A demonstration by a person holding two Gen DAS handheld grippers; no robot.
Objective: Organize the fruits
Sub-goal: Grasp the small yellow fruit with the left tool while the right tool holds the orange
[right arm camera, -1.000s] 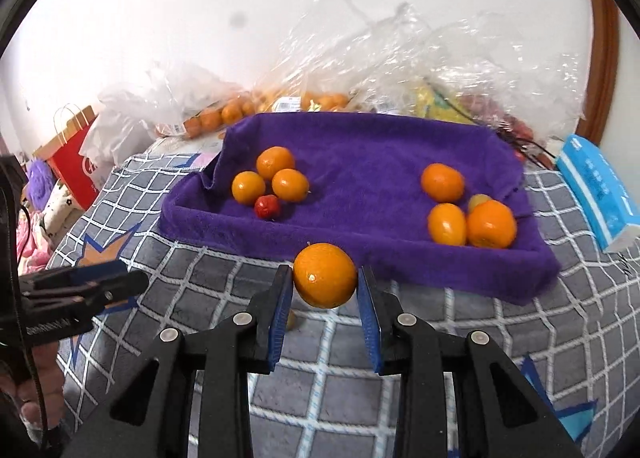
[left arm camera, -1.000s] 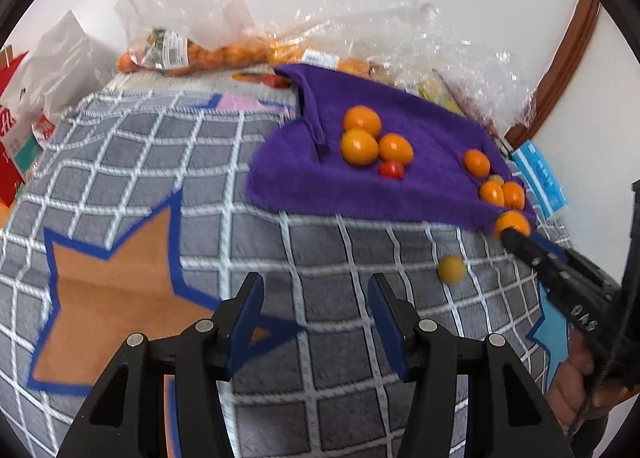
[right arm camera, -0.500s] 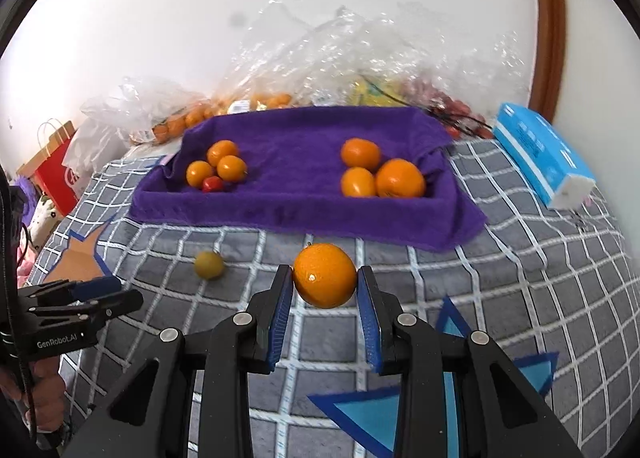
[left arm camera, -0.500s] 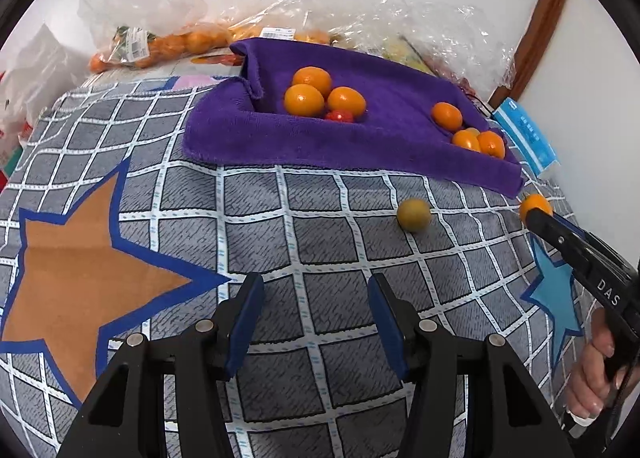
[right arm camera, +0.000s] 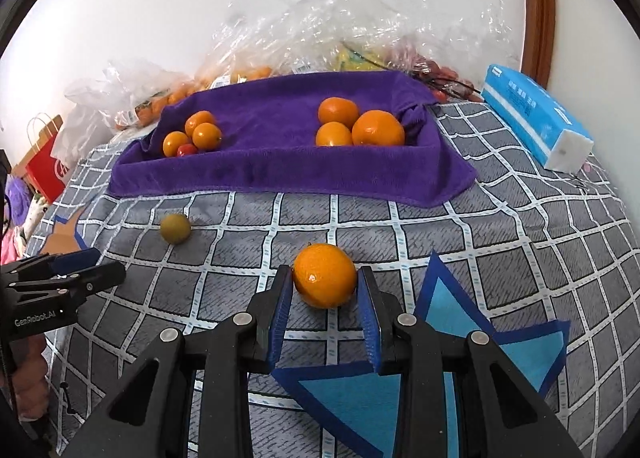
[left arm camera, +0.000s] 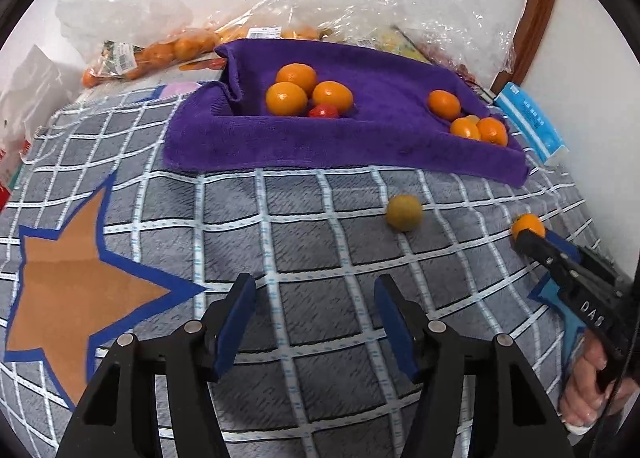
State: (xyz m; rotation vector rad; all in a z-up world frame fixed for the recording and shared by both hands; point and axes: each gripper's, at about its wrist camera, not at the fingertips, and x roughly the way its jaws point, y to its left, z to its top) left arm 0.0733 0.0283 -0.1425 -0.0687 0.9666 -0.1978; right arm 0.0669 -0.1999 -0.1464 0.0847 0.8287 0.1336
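My right claw (right arm camera: 324, 292) grips an orange (right arm camera: 325, 274); my left claw (left arm camera: 316, 322), empty, has just been opening toward the yellow-green fruit (left arm camera: 404, 212), which I judge it must straddle next.

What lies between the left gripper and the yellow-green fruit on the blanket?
Only bare checked blanket between left gripper and yellow-green fruit, per the left wrist view.

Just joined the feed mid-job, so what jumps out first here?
An orange gripped in the right gripper over the grey checked cover. Behind it, a purple towel holds two clusters of oranges. One yellow-green fruit lies alone ahead of the empty left gripper, whose fingers have just been opening.
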